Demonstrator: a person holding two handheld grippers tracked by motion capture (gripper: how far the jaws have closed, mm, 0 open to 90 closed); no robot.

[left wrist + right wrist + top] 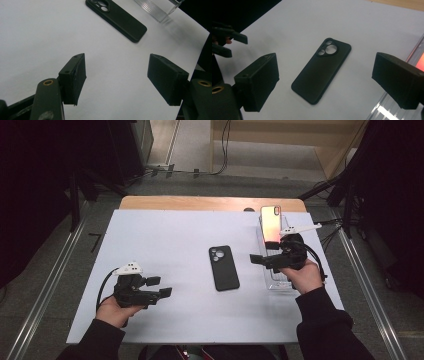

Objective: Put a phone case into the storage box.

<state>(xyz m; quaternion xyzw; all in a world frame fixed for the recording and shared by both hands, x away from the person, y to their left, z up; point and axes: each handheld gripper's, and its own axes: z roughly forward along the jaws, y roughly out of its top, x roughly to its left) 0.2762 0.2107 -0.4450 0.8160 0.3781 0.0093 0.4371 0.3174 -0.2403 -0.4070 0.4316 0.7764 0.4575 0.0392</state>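
Lying flat at frame centre, black phone case (223,268), camera cutout up.
Hovering with jaws spread, gripping nothing: left gripper (161,293) lower left, right gripper (256,260) just right of case, over clear plastic stand (276,281) holding phone (270,224). Bare white table cover (165,235) all around; no readable writing.

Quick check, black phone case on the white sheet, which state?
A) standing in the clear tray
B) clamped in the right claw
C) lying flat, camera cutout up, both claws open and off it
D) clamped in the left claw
C: the black phone case lies flat on the white sheet, and the left claw and right claw are both open, apart from it.
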